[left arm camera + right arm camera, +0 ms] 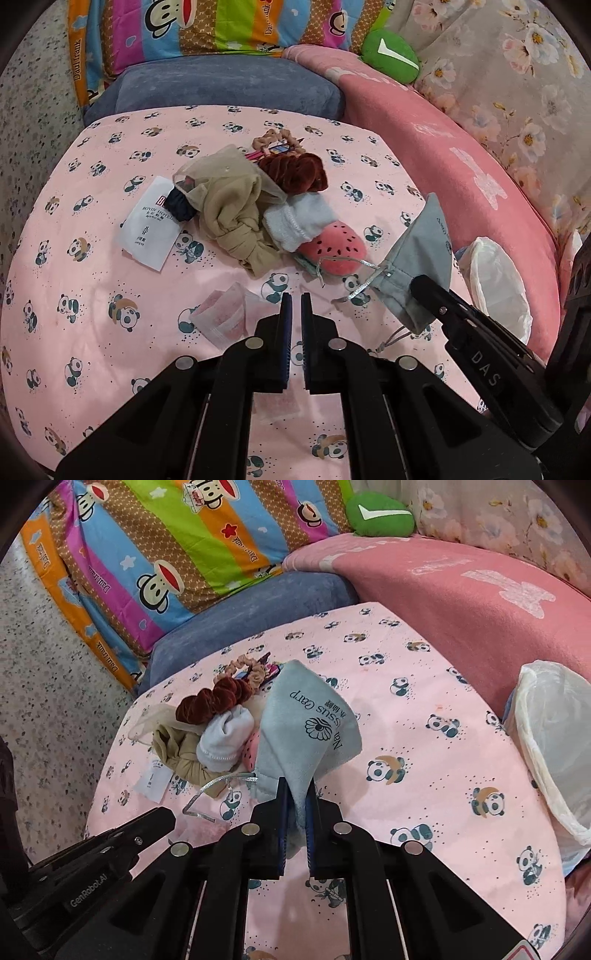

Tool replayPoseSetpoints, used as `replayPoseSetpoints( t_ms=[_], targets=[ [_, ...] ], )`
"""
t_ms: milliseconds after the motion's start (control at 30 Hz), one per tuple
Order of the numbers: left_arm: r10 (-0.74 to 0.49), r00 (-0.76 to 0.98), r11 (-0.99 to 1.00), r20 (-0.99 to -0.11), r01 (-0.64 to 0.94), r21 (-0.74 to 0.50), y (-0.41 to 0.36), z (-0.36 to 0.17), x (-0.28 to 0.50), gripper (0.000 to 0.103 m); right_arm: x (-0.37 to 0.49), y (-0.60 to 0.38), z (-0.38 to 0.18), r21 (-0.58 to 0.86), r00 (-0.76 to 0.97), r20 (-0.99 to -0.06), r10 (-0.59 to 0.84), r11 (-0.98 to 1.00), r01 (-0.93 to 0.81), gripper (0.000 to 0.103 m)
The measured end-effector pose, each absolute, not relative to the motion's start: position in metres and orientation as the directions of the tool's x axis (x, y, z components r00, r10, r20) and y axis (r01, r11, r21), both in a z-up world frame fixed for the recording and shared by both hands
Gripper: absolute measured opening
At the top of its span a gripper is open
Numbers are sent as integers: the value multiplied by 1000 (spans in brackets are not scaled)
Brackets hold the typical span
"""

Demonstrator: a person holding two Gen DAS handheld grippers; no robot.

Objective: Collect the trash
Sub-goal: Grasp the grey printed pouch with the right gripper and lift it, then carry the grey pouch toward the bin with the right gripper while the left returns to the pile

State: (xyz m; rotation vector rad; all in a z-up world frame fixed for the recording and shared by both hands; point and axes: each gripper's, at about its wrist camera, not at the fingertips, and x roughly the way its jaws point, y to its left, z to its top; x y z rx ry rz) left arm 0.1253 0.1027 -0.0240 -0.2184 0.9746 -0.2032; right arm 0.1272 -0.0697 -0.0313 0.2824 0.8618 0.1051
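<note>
Panda-print pink cloth (92, 280) covers the surface. Pile at its centre: beige knotted fabric (236, 221), brown velvet scrunchie (295, 171), white sock (291, 225), pink watermelon-pattern plush (336, 254), pale scrunchie (245, 668) at the back. White sachet (151, 225) lies left of the pile, partly under it; print reads "BOYIN HOTEL". Clear empty wrapper (225, 314) lies flat just ahead of the left gripper (296, 301). White-lined bin (550, 746) stands at the cloth's right edge, well apart from the pile. Striped pillow (166, 554) behind, lettered "Daul frank".

Grey drawstring pouch (314, 731): partly legible print "...SSUS Garp"; silver ribbon (210, 790) trails from its neck.

Right gripper (297, 794): jaws closed on the pouch's lower edge, pouch lifted clear of the cloth. Left gripper: jaws nearly together, nothing between them. Gripper bodies marked "DAS" and "GenRobot.AI".
</note>
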Motion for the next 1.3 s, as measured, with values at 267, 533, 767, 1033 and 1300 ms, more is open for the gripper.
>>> replayPoseSetpoints(
  t_ms=[267,533,767,1033,1300],
  targets=[
    [-298,568,954,-767,158,-254,65,2,119,4,101,-100,3,291,712,-682,168,955,53,8],
    [-328,578,944,-747,231,-236,22,22,115,5,78,-143,28,286,767,-633,104,952,107,8],
    [-368,573,924,-733,312,-220,-22,38,111,5,60,-184,38,296,795,-605,44,939,173,8],
    [-423,559,890,-713,405,-211,-74,53,106,5,42,-238,39,320,806,-591,-31,908,270,8],
    [-492,524,839,-695,499,-217,-127,63,104,5,26,-284,34,342,804,-587,-93,871,351,8]
  ],
)
